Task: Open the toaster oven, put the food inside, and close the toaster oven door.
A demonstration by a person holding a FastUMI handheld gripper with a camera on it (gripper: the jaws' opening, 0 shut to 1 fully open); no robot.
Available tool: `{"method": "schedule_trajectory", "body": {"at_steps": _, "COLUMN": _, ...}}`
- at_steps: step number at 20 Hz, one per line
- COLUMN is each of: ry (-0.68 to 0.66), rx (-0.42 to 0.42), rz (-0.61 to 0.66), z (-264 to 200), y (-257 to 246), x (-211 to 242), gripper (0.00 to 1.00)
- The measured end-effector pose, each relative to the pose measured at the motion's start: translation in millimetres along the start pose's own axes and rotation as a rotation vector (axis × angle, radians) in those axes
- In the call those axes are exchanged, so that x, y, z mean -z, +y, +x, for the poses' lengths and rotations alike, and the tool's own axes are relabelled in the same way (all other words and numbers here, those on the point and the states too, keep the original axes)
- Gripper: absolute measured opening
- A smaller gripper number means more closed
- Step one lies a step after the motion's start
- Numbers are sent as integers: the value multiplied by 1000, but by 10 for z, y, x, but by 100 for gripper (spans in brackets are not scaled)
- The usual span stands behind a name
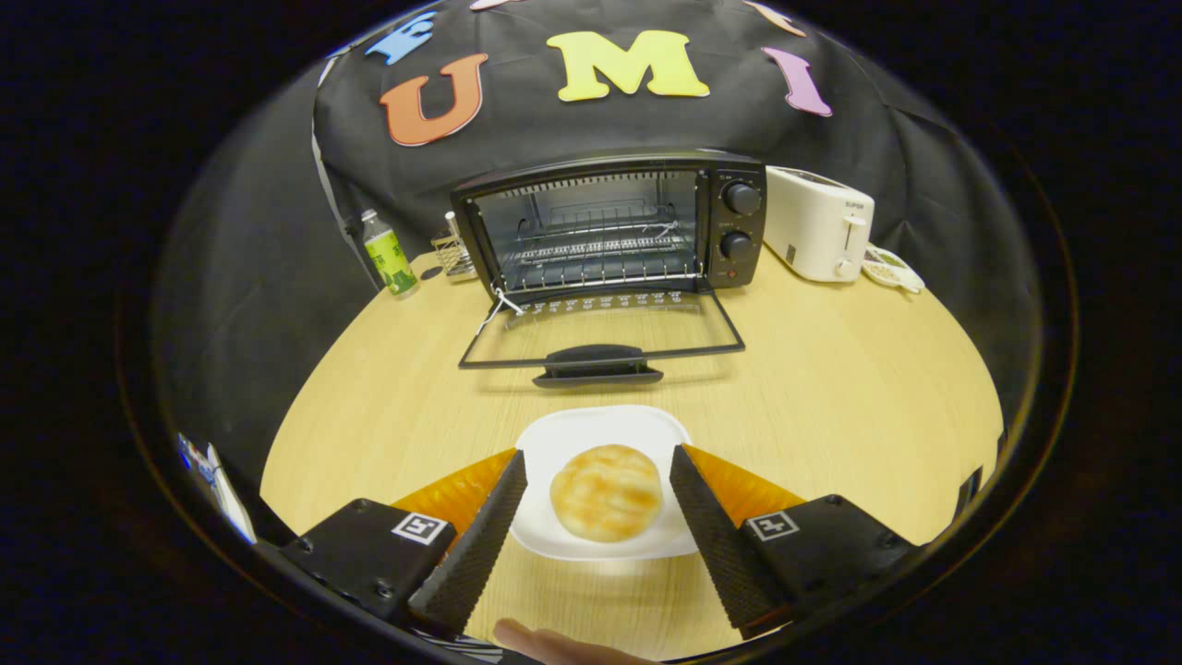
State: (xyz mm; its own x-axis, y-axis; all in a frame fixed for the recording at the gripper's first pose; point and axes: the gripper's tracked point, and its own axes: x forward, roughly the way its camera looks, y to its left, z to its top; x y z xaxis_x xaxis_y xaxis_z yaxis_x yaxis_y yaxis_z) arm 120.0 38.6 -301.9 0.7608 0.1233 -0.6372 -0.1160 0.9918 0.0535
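A round golden bun (606, 491) lies on a white plate (572, 434) on the wooden table. My gripper (598, 466) is open, its two fingers standing either side of the bun with a gap to each; the left finger (489, 517) and right finger (702, 513) overlap the plate's sides. Beyond the plate stands the black toaster oven (614, 226). Its glass door (600, 332) is folded down flat onto the table, handle toward me, and the wire rack (600, 254) inside shows bare.
A white toaster (817, 231) stands right of the oven, with a small dish (891, 268) beside it. A green-labelled bottle (388, 251) and a small wire holder (452, 254) stand left of the oven. A fingertip (554, 644) shows below the fingers.
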Motion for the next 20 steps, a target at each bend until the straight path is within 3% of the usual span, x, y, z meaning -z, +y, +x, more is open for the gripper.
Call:
{"method": "schedule_trajectory", "body": {"at_steps": 5, "ry": -82, "rx": 39, "rz": -29, "z": 8, "y": -59, "x": 51, "gripper": 100}}
{"method": "schedule_trajectory", "body": {"at_steps": 13, "ry": -89, "rx": 86, "rz": -31, "z": 190, "y": -77, "x": 327, "gripper": 100}}
{"method": "schedule_trajectory", "body": {"at_steps": 18, "ry": -53, "rx": 70, "rz": 4, "z": 314, "y": -53, "x": 485, "gripper": 100}}
{"method": "schedule_trajectory", "body": {"at_steps": 20, "ry": -54, "rx": 117, "rz": -11, "z": 326, "y": -130, "x": 520, "gripper": 100}}
